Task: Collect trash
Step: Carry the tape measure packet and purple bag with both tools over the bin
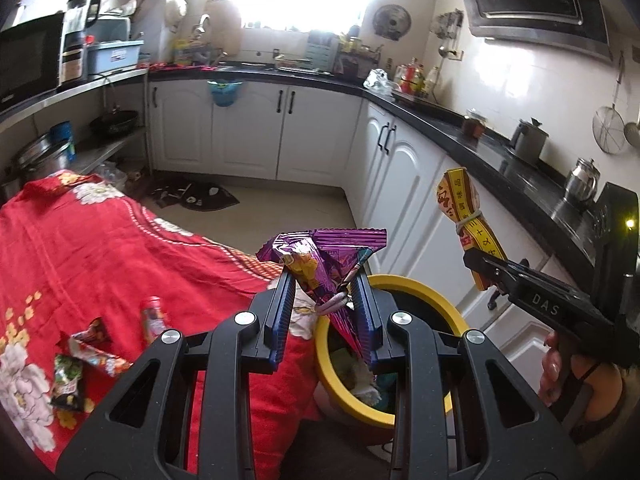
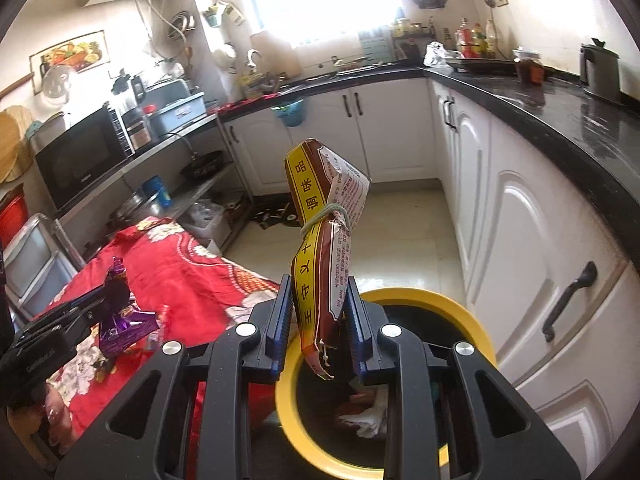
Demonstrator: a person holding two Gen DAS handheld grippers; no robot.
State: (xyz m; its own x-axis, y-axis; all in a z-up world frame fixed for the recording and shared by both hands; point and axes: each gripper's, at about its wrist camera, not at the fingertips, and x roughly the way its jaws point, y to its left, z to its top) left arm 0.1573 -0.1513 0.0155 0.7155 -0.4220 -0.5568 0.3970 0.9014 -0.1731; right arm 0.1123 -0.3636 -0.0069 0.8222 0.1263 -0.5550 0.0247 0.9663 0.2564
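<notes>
My left gripper [image 1: 324, 280] is shut on a crumpled purple foil wrapper [image 1: 320, 256], held just above the near rim of a yellow-rimmed bin [image 1: 404, 284]. In the right wrist view my right gripper [image 2: 318, 286] is shut on a yellow-and-brown seasoning packet [image 2: 324, 216] tied with string, held upright over the same bin [image 2: 448, 312], which has crumpled trash inside. The right gripper [image 1: 486, 258] with its packet [image 1: 460, 196] also shows at the right of the left wrist view. The left gripper with the purple wrapper [image 2: 120, 312] shows at the left of the right wrist view.
A table under a red flowered cloth [image 1: 100, 240] stands left of the bin, with several snack wrappers [image 1: 96, 344] lying on it. White cabinets [image 2: 540, 240] under a black counter [image 2: 560, 112] run along the right. A dark mat [image 1: 192, 196] lies on the floor.
</notes>
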